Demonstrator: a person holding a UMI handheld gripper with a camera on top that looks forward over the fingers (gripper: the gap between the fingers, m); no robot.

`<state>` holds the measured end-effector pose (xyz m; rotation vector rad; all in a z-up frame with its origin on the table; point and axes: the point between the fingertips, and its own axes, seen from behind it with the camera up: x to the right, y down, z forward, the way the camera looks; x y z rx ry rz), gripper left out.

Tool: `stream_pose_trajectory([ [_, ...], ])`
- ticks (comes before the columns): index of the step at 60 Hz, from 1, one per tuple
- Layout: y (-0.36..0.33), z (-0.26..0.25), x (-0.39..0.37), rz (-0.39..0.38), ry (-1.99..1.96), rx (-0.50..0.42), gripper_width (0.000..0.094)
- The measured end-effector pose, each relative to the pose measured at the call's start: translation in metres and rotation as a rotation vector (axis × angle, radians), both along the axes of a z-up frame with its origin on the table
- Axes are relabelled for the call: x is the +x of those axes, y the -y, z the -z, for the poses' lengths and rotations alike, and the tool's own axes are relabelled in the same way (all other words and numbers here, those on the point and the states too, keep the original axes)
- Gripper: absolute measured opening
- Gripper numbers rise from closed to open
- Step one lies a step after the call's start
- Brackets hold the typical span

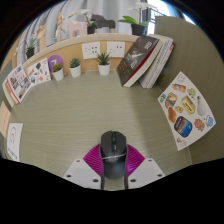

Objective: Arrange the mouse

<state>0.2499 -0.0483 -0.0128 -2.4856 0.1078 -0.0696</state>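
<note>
A dark grey computer mouse (112, 150) sits between my two fingers, with its nose pointing away from me over the desk surface (90, 110). My gripper (112, 162) is closed on it. The magenta pads (94, 158) press against both of its sides. The rear of the mouse is hidden down between the white fingers (80, 172). I cannot tell whether the mouse rests on the desk or is lifted just above it.
Three small potted plants (75, 67) stand in a row at the back of the desk. Books (146, 58) lean at the back right. A picture sheet (186, 108) lies to the right. Booklets (22, 80) are at the left, and a paper (14, 140) lies nearer.
</note>
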Motion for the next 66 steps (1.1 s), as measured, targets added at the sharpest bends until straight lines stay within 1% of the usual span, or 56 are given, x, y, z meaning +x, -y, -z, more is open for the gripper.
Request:
stream_pose_trajectory([
  [4, 0.002, -0.002, 0.001, 0.016, 0.023, -0.02, 0.0257],
  [8, -0.003, -0.025, -0.007, 0.037, 0.038, 0.013, 0.0259],
  [12, -0.013, -0.065, -0.023, 0.061, 0.045, 0.075, 0.0258],
  [18, -0.031, -0.145, -0.059, 0.082, 0.07, 0.199, 0.0259],
  [24, -0.044, -0.231, -0.117, 0.084, 0.08, 0.329, 0.0259],
  [28, -0.048, -0.279, -0.165, 0.07, 0.062, 0.404, 0.0258],
  [32, -0.048, -0.309, -0.216, 0.049, 0.043, 0.454, 0.0258],
  [37, -0.048, -0.321, -0.285, 0.009, 0.008, 0.461, 0.0257],
  [42, -0.047, -0.303, -0.345, -0.035, -0.021, 0.438, 0.0258],
  [47, -0.038, -0.256, -0.399, -0.064, -0.031, 0.382, 0.0258],
  [55, -0.02, -0.156, -0.456, -0.101, -0.041, 0.218, 0.0257],
  [60, -0.01, -0.099, -0.476, -0.094, -0.038, 0.129, 0.0256],
  [66, 0.002, -0.046, -0.487, -0.088, -0.02, 0.041, 0.0255],
])
